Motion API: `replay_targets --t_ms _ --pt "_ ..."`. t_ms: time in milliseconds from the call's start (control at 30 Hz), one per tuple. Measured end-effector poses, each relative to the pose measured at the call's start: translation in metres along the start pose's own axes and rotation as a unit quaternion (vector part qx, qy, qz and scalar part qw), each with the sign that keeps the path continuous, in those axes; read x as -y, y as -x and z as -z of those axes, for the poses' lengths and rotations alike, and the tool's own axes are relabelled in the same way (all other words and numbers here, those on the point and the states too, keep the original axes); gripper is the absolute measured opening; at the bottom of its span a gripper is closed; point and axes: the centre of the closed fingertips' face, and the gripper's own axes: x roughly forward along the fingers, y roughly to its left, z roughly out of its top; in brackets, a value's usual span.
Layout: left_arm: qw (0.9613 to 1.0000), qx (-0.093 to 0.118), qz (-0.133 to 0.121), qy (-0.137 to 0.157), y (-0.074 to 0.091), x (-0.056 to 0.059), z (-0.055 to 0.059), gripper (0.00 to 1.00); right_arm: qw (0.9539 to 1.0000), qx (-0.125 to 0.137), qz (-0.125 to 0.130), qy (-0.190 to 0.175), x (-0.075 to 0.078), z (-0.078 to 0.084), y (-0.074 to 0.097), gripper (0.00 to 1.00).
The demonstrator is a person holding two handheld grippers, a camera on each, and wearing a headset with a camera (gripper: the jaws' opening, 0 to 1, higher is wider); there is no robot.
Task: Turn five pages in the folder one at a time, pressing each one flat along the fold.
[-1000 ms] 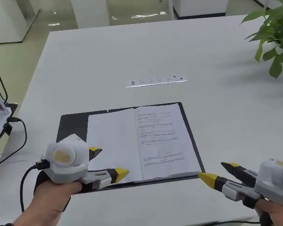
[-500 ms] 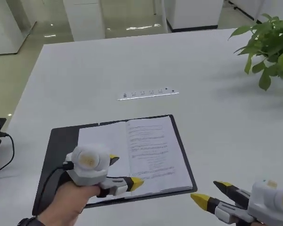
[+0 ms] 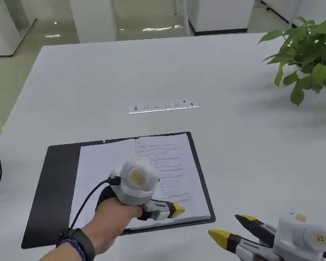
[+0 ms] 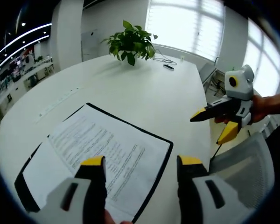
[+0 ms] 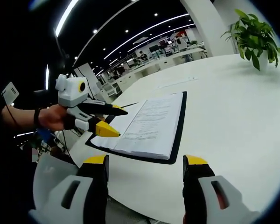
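In the head view, the folder (image 3: 54, 185) lies open and flat on the white desk (image 3: 233, 109). It has a blank page (image 3: 98, 171) on the left and a printed page (image 3: 171, 163) on the right. No page is lifted. I cannot tell how many are turned already. The left gripper (image 3: 171, 209) hovers over the printed page's bottom edge. The right gripper (image 3: 231, 228) is off the folder, near its corner.

In the left gripper view, its fingers (image 4: 93, 163) are apart and hold nothing.

In the right gripper view, its fingers (image 5: 97, 161) are apart and empty too. The pages look smooth.
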Motion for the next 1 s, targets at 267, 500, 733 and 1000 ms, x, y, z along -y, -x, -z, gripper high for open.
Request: replay_targets --t_ms 267,500,733,1000 --pt "0.9996 -0.026 -0.012 0.010 -0.037 0.006 0.014 0.63 0.9997 -0.020 -0.008 -0.007 0.001 0.013 -0.001 0.63" --pt "0.9984 -0.046 -0.031 -0.011 -0.056 0.005 0.025 0.63 0.9995 -0.026 -0.009 -0.012 0.003 0.018 0.002 0.63" --pt "0.9984 -0.047 -0.031 -0.010 -0.057 0.003 0.028 0.57 0.9995 -0.026 -0.005 -0.018 0.011 0.017 0.006 0.62" --pt "0.9991 -0.029 -0.030 0.010 -0.061 0.004 0.020 0.59 0.9994 -0.030 -0.010 -0.017 0.013 0.013 -0.002 0.62"
